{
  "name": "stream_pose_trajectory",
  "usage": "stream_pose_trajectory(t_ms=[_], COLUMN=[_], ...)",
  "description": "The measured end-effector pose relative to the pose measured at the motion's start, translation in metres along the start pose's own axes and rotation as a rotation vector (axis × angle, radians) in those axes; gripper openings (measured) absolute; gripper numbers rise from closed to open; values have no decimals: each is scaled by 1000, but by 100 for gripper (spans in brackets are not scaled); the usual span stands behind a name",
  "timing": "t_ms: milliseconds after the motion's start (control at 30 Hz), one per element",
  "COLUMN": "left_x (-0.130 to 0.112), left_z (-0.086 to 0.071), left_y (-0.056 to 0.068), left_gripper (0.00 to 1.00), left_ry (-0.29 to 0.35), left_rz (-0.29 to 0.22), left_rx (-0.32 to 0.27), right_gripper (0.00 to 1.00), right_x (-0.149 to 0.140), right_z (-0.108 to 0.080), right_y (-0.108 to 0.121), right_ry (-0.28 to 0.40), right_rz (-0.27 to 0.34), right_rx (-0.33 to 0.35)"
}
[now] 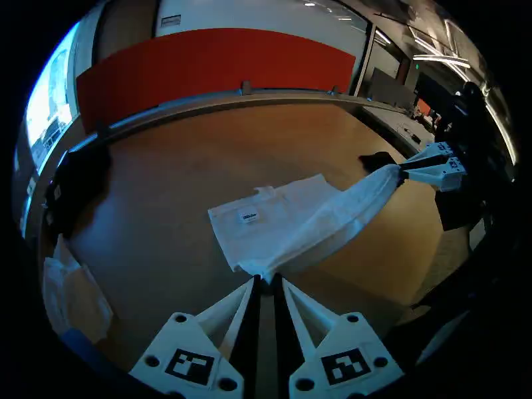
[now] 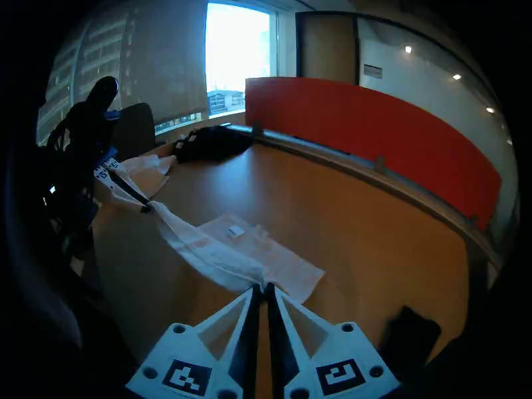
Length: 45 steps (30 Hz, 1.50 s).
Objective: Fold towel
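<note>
I see the towel [image 1: 279, 219] in the middle of the wooden table [image 1: 166, 173]. Part of it lies flat on the tabletop with a small tag [image 1: 248, 215] facing up, and one edge hangs raised above the table, stretched between my two grippers. My left gripper [image 1: 269, 279] has its fingers pressed together on one corner. My right gripper [image 2: 262, 288] pinches the other corner likewise. A dark bundle [image 2: 213, 143] and a white cloth pile [image 2: 149, 169] sit at one end of the table.
</note>
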<state>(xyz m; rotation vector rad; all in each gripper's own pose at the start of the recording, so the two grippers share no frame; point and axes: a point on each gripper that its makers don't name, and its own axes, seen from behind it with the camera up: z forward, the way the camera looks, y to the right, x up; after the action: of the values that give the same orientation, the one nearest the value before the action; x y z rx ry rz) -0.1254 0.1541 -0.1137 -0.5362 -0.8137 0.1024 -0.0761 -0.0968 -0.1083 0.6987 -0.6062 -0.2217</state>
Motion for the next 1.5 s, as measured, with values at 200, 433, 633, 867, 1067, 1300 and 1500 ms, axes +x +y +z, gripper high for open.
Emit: stream_pose_trajectory(t_ms=[200, 433, 633, 867, 1067, 1300, 1500], left_x=[2, 4, 10, 12, 12, 11, 8], left_z=[10, 28, 45, 63, 80, 99, 109], left_y=[-4, -12, -20, -30, -39, -43, -45], left_gripper=[13, 13, 13, 13, 13, 13, 13], left_ry=[-14, -43, -54, -77, -101, -123, -139], left_rz=[-6, -39, -43, -37, -26, -13, -17], left_rx=[1, -3, -3, 2, 12, 26, 28], right_gripper=[8, 8, 8, 8, 8, 7, 7], right_x=[-3, -9, -18, -26, -30, -33, -38], right_z=[9, 25, 38, 53, 66, 79, 86], right_y=[4, 11, 22, 35, 47, 57, 60], right_ry=[-13, -42, -77, -109, -129, -145, -152], right_rz=[6, 17, 25, 36, 42, 45, 74], right_rx=[8, 20, 16, 11, -3, -16, -19])
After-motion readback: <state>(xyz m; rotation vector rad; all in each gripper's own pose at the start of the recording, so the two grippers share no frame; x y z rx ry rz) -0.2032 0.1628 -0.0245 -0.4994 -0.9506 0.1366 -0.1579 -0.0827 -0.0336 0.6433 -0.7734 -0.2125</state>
